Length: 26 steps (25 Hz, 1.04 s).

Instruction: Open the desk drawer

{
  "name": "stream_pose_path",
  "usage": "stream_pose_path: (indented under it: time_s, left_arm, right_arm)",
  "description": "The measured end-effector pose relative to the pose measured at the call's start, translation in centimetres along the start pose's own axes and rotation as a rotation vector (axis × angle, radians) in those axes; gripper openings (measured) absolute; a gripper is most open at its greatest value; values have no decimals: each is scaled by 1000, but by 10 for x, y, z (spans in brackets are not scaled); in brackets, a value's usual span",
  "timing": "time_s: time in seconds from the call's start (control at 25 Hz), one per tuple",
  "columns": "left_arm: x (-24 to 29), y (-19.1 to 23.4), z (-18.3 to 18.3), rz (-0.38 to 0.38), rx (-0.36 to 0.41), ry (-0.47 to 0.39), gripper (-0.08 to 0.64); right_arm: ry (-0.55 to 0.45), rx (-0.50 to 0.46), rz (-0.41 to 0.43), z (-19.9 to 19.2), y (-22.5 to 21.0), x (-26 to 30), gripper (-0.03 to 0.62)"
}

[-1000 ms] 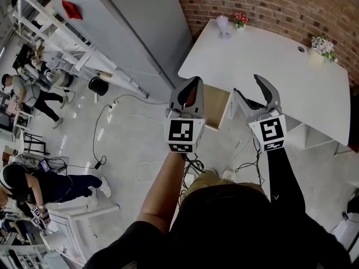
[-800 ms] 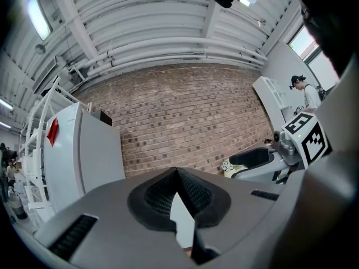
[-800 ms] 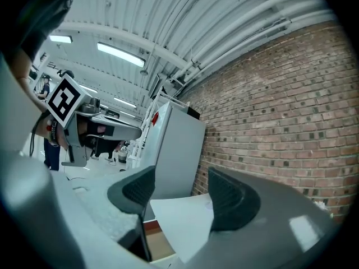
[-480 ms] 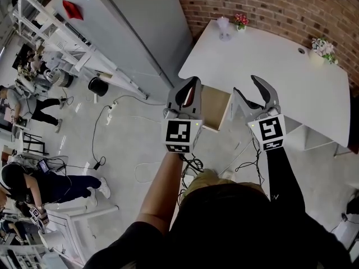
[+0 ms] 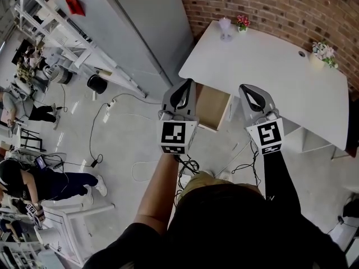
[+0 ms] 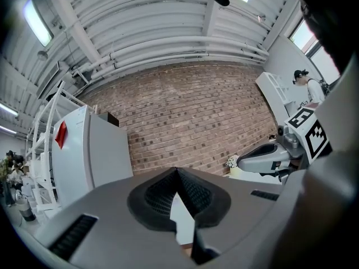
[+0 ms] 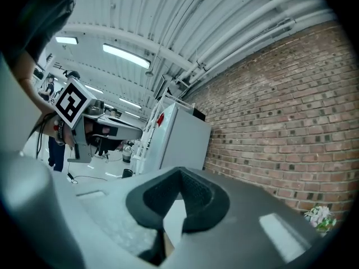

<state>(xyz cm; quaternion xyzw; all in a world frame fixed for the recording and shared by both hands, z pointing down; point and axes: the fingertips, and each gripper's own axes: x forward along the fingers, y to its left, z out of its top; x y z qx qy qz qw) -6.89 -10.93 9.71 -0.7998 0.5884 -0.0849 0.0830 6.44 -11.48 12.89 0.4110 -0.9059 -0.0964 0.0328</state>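
Note:
A white desk [image 5: 269, 66] stands against the brick wall, and a wood-coloured drawer unit [image 5: 212, 106] sits under its near left edge. Both grippers are held level above the floor in front of the desk, clear of the drawer. My left gripper [image 5: 184, 86] is shut and empty, left of the drawer unit; its pads meet at the tips [image 6: 177, 171]. My right gripper [image 5: 248, 89] has just been closing and is now shut with nothing between its jaws [image 7: 179, 171], right of the drawer unit. Each gripper shows in the other's view.
A tall grey cabinet [image 5: 140, 27] stands left of the desk. Small flower pots [image 5: 242, 21] [image 5: 324, 52] sit on the desk's far edge. Cables [image 5: 112, 105] and a black bucket [image 5: 96, 84] lie on the floor, with white racks and people [image 5: 33, 178] further left.
The right gripper's jaws have gone from spread apart to shut. The left gripper stays shut, and neither hand has shifted noticeably.

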Motion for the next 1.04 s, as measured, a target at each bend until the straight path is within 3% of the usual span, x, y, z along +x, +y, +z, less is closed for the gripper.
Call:
stream_pose_path:
  time_s: [0.44,1.04]
  left_arm:
    - [-10,1,-8,11,-4,23,8]
    - [-15,-3,-10,-2,-8,26,8]
  right_arm:
    - [17,-48,-16,0,8,-7,-2]
    - [14,-28,-21,-3,12,-3,-2]
